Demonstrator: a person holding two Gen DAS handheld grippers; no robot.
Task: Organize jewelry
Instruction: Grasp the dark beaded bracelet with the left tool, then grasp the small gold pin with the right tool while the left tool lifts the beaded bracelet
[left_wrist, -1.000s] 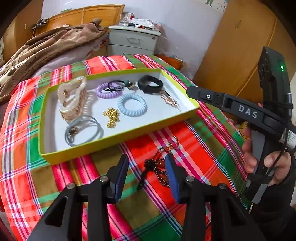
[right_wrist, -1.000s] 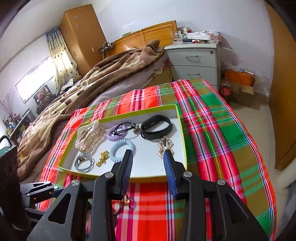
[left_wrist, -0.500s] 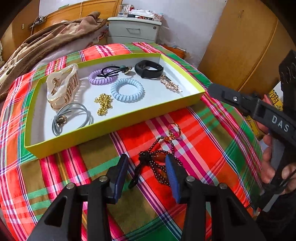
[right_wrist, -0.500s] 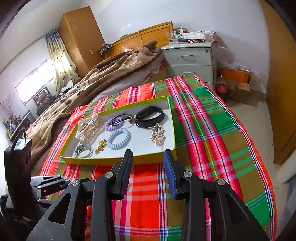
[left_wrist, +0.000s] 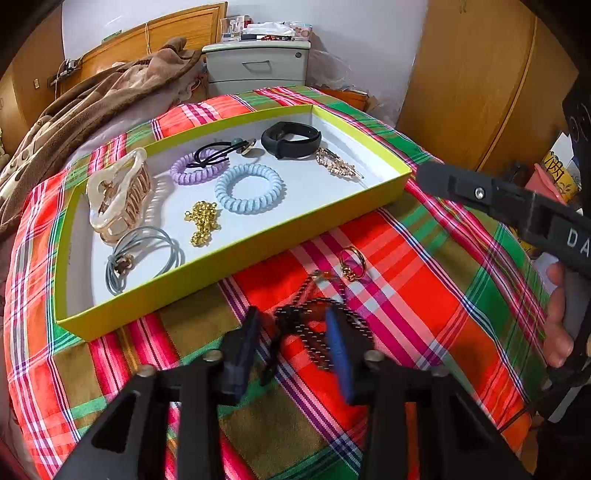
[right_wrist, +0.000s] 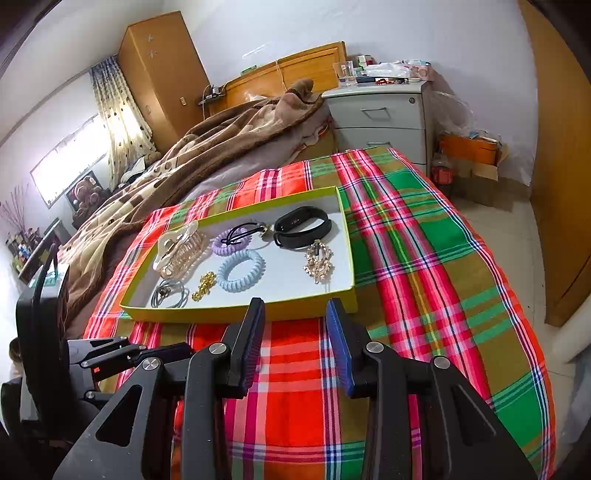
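With left gripper (left_wrist: 291, 341) jaws just closing around beaded bracelet (left_wrist: 314, 325) on cloth (left_wrist: 424, 295) before tray (left_wrist: 236, 254), pads seemingly not yet pressing, right gripper (right_wrist: 295, 341) apart, empty: finish pinch, lift into tray.

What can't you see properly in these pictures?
- Left wrist view: whether the left gripper already pinches the dark beaded bracelet; its jaws have just been closing around it, but its fingers are blurred.
- Right wrist view: that bracelet and the gold ring are hidden, probably behind the grippers.
- Left wrist view: the right gripper is cut off by the edge.
- Both views: items on the nightstand are too small.
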